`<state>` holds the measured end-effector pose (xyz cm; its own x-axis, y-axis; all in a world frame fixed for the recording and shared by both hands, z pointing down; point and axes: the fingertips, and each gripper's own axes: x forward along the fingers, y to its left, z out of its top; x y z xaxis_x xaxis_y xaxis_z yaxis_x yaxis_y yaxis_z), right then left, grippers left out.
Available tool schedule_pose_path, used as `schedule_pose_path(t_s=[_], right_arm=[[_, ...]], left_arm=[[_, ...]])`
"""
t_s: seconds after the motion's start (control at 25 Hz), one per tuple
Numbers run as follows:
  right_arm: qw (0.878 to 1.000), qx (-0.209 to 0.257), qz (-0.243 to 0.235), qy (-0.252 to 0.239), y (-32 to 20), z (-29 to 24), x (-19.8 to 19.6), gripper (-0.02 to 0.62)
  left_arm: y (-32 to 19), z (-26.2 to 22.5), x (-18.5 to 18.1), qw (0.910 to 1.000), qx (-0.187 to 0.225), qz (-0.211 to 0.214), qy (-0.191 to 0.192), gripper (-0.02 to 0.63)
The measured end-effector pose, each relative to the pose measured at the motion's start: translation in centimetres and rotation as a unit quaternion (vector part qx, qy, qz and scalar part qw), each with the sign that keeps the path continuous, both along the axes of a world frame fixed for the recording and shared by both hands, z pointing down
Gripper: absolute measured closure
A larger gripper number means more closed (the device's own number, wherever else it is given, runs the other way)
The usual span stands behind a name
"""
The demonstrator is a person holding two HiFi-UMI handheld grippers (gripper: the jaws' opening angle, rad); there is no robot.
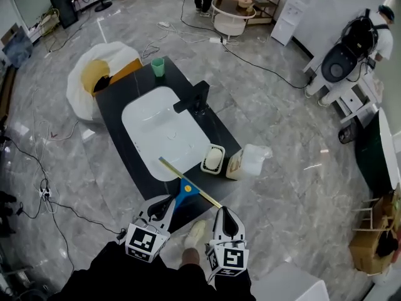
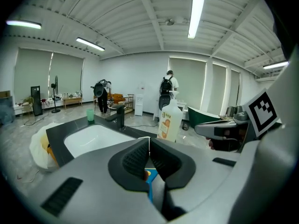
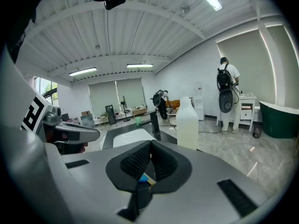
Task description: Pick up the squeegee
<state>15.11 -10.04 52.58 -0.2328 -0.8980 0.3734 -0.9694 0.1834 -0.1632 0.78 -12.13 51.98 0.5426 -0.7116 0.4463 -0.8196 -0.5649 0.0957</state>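
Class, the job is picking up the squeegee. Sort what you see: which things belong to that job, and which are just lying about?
Belong to the job: squeegee, left gripper, right gripper.

Just lying about: green cup, faucet, soap dish, bottle.

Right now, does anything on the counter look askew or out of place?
Only the squeegee: it lies slantwise at the near end of the counter, one blade tip over the rim of the white sink, blue handle toward the edge. No spill shows.
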Motion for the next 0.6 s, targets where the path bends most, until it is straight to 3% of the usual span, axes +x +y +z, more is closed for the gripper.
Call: schedule_pose_path(t_s=[0.6], right_arm=[[0.998, -0.053, -0.021, -0.021, -1.0, 6.7, -0.1, 0.579]], left_arm=[[-0.9, 8.6, 1.2, 0.9977, -0.060, -0.008, -0.031, 0.580]])
